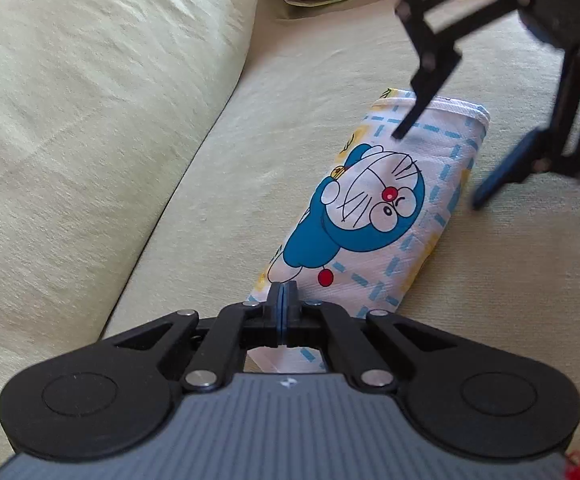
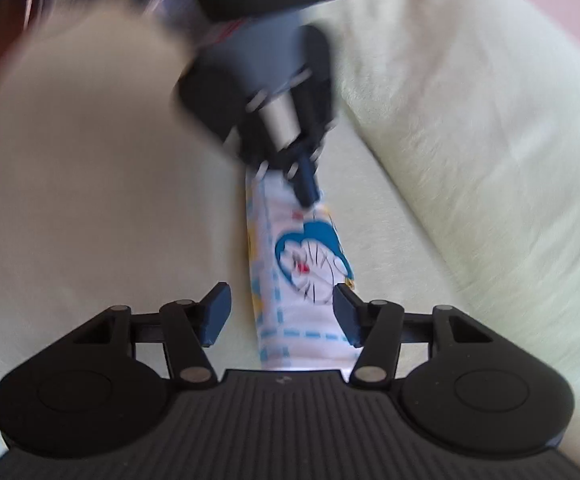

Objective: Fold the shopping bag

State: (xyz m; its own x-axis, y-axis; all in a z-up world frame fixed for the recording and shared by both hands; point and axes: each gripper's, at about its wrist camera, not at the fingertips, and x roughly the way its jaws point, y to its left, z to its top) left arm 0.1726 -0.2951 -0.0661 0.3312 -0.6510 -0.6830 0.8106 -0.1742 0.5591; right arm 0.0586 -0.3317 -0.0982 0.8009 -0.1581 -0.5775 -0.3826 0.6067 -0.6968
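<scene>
Both ends matter: the shopping bag point(image 1: 374, 208) is seemingly pinned under the closed left gripper point(image 1: 283, 300); the far end should be centred between the part-open, empty right gripper point(image 2: 282, 312) jaws.

Folded shopping bag point(image 1: 374, 216) lying on sofa seat point(image 1: 250, 168), back cushion point(image 1: 90, 120) to its left

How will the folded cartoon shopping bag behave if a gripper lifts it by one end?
The shopping bag looks like thin woven fabric lying flat on the sofa seat, so it probably droops and may unfold. It seems light. It is unlikely to roll.
</scene>
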